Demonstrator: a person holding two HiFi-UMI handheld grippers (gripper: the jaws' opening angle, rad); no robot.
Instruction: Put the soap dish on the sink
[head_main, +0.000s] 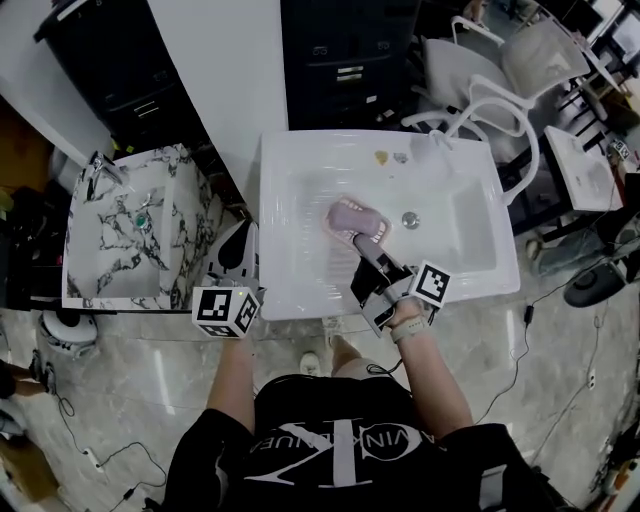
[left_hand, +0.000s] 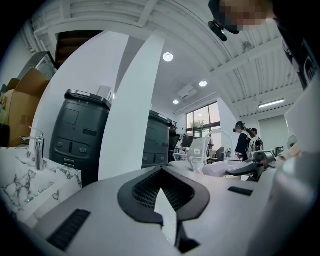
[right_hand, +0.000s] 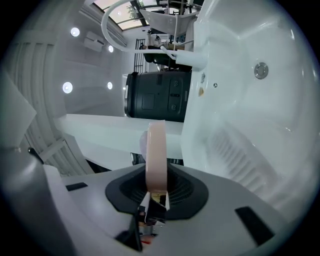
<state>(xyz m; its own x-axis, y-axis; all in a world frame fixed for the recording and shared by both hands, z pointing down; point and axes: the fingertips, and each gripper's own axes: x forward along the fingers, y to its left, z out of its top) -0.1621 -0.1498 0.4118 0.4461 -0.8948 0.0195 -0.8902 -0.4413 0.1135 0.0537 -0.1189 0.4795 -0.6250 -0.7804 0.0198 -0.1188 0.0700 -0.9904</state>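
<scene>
White sink (head_main: 300, 170) fills frame centre; marbled sink (head_main: 185, 200) stands left of it, apart. Pink oval soap dish (head_main: 352, 215) hangs over the white basin, long axis running upper left to lower right, far end pointing up-frame. Right gripper (head_main: 372, 248) pinches its near rim. Drain (head_main: 410, 219) lies just right of the dish. Left gripper (left_hand: 162, 205): jaws pressed nearly together, nothing between.

To my left I see a marble-patterned basin (head_main: 130, 240) with a chrome tap (head_main: 100, 172), dark cabinets (head_main: 345, 60) behind, white chairs (head_main: 490, 90) far right, and cables (head_main: 519, 350) trailing over the tiled floor (head_main: 150, 370)
</scene>
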